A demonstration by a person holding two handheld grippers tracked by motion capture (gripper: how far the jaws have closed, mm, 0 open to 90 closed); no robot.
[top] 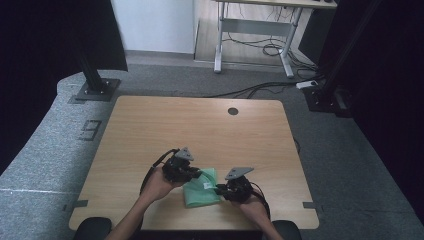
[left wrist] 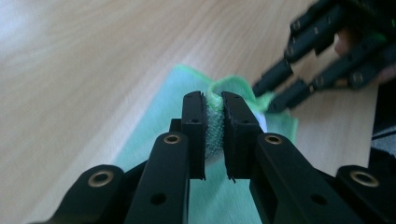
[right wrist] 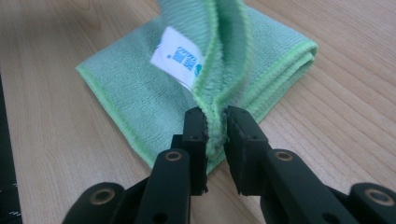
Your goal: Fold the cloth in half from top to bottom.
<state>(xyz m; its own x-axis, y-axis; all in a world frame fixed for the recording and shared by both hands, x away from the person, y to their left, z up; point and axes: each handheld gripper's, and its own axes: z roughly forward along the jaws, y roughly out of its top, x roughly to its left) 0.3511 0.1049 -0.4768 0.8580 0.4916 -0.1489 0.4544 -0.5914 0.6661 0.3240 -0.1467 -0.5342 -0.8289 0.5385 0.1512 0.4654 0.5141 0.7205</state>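
- The green cloth [top: 202, 189] lies folded near the counter's [top: 200, 125] near edge, between both tools.
- The right tool [right wrist: 215, 122] pinches a raised cloth edge beside a white label [right wrist: 180, 57].
- The left tool [left wrist: 214, 109] clamps another lifted edge at the cloth's left side.
- A dark round hole [top: 233, 111] sits near the far edge.

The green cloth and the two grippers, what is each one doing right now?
Green microfibre cloth: folded, lying on the table, top edge pinched up at two spots.
White label: showing, on the lifted edge.
Left gripper: jaws shut on the cloth.
Right gripper: jaws shut on the cloth's edge.
Wooden table: holds the cloth.
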